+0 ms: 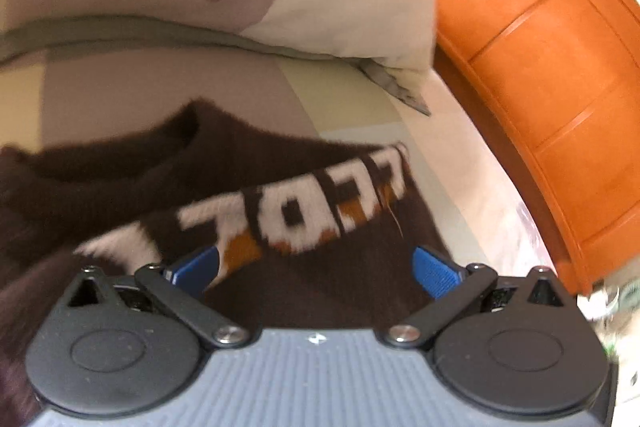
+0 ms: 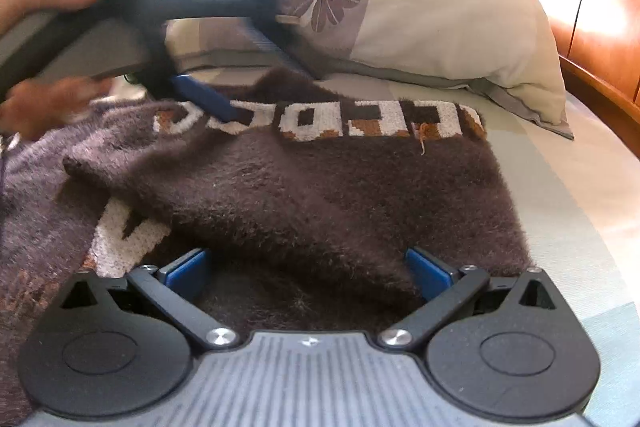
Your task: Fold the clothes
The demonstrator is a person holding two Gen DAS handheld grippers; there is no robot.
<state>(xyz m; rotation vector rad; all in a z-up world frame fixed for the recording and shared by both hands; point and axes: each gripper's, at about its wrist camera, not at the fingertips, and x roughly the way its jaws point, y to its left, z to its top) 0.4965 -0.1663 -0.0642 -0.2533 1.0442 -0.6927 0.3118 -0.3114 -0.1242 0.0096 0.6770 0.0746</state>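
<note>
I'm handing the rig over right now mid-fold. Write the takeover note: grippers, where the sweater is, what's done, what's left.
Left gripper: jaws open, empty, over the brown sweater near its lettered band.
Right gripper: jaws open, empty, low over the sweater's near part.
Sweater lies on the bed, in front of the flowered pillow; wooden headboard to the right.
Done: one flap already lies folded across the body.
Left: the rest of the folding; nothing is gripped, so regrasp first.
</note>
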